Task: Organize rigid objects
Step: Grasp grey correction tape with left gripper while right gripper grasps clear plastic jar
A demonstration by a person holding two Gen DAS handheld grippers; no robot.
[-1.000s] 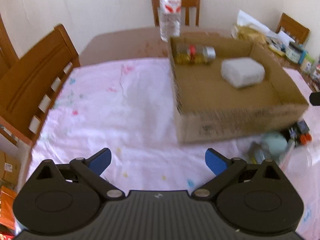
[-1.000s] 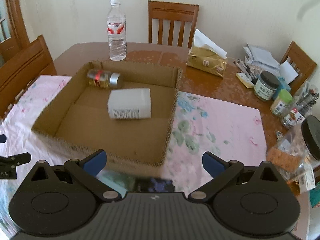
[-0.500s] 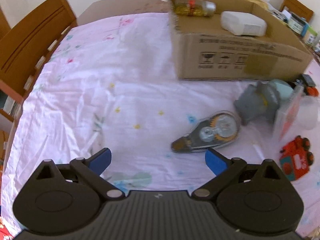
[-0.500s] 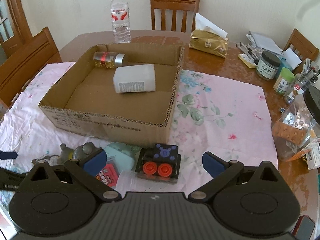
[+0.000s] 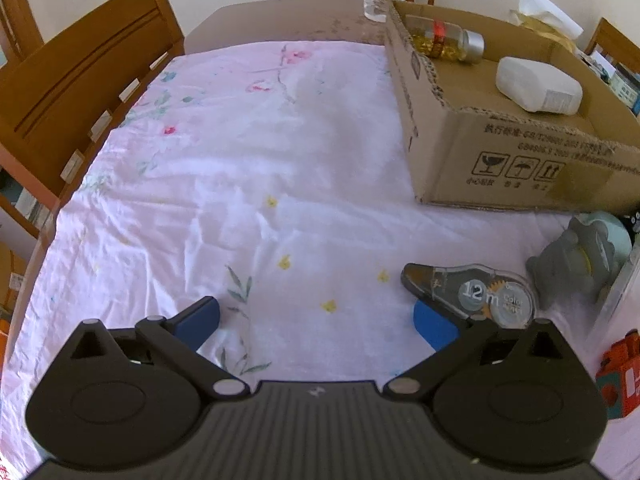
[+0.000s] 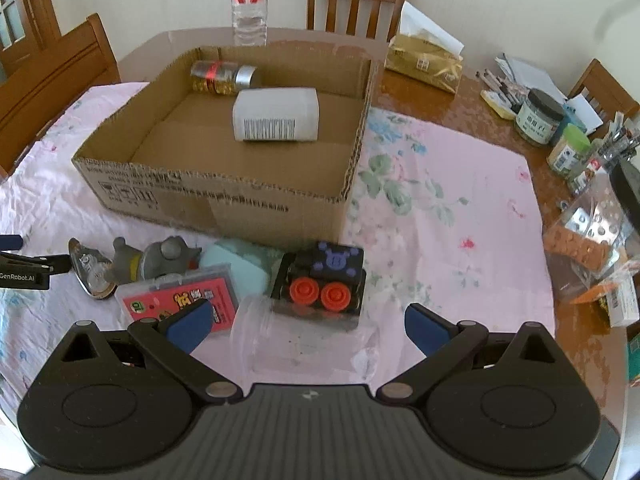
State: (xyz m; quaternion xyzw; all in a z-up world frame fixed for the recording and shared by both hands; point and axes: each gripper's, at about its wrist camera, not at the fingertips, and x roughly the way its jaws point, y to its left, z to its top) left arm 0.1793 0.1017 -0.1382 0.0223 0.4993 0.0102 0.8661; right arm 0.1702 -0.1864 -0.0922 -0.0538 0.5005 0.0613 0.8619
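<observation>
Looking along my tools, I see a brown wooden table [image 6: 420,92] spread with a pale pink floral cloth [image 5: 240,168], wooden chairs [image 5: 80,80] round it and a cream wall behind. A water bottle [image 6: 249,8] stands at the far edge, and jars, pens and a gold tissue pack [image 6: 424,64] crowd the right side.

An open cardboard box [image 6: 224,204] sits on the cloth. Inside lie a glass jar of yellow pieces with a silver cap [image 6: 222,76] and a white plastic bottle [image 6: 276,120] on its side, barcode facing me.

In front of the box the loose things are bunched together: a correction tape dispenser [image 5: 472,292], a grey figure [image 6: 160,262], a mint case [image 6: 236,268], a clear card box with a red insert [image 6: 180,300], a black cube with orange discs [image 6: 320,280] and a clear jar on its side [image 6: 304,344].

My left gripper [image 5: 316,320] hangs spread wide over bare cloth, its right finger touching or just beside the tape dispenser. My right gripper [image 6: 306,322] is spread too, holding nothing, above the clear jar.
</observation>
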